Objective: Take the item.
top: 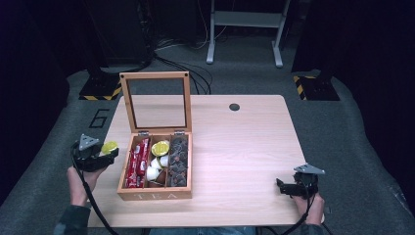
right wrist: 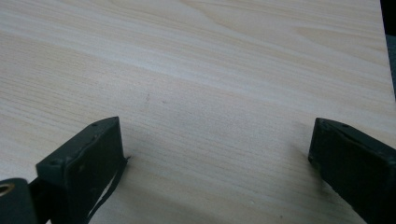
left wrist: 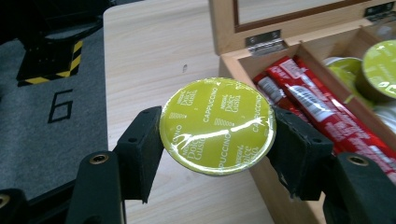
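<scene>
Our left gripper point(left wrist: 217, 140) pinches a yellow-green capsule point(left wrist: 217, 125) just left of the open tea box point(top: 154, 194). We judge it is mid-transfer; next, placing it calls for care. Our right gripper point(right wrist: 217, 154) rests spread.

On my bench point(top: 235, 142) the wooden tea box point(top: 154, 194) stands with its glass lid point(top: 156, 100) upright. Its left compartment holds red sachets point(top: 138, 161), the middle one white capsules point(top: 157, 166) with a green-topped one point(top: 160, 148) lying on them, the right one dark packets point(top: 178, 159). A round cable hole point(top: 234, 106) sits near the far edge. On the grey floor point(top: 58, 147) to my left I read a black 6 point(top: 99, 118), beside a black-and-yellow striped foot point(top: 100, 91); a grey metal frame point(top: 244, 29) stands beyond
</scene>
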Available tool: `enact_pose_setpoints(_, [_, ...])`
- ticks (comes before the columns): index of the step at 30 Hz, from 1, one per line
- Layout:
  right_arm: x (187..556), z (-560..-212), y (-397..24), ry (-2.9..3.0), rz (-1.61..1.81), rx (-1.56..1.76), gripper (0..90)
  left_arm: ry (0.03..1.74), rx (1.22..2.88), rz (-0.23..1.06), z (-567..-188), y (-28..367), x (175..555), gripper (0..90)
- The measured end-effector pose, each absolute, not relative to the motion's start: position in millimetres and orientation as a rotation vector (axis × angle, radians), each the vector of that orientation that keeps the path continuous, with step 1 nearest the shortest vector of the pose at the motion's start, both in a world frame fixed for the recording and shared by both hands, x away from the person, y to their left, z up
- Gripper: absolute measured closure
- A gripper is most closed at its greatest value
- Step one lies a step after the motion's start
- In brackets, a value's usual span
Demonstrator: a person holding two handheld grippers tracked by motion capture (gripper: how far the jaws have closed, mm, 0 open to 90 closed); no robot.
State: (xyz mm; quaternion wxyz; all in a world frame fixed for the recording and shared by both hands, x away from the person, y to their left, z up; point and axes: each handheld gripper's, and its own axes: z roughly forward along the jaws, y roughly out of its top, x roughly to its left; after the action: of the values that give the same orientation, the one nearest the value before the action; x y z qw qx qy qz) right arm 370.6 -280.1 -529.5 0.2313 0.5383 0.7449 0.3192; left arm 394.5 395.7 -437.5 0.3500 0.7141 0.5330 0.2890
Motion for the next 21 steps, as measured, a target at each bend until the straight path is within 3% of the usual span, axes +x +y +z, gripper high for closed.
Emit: enact_pose_setpoints(21, [371,-530,-280,2.048,0.879,1.481,2.7,1.494,1.844,0.69,-489,408,421,37.8])
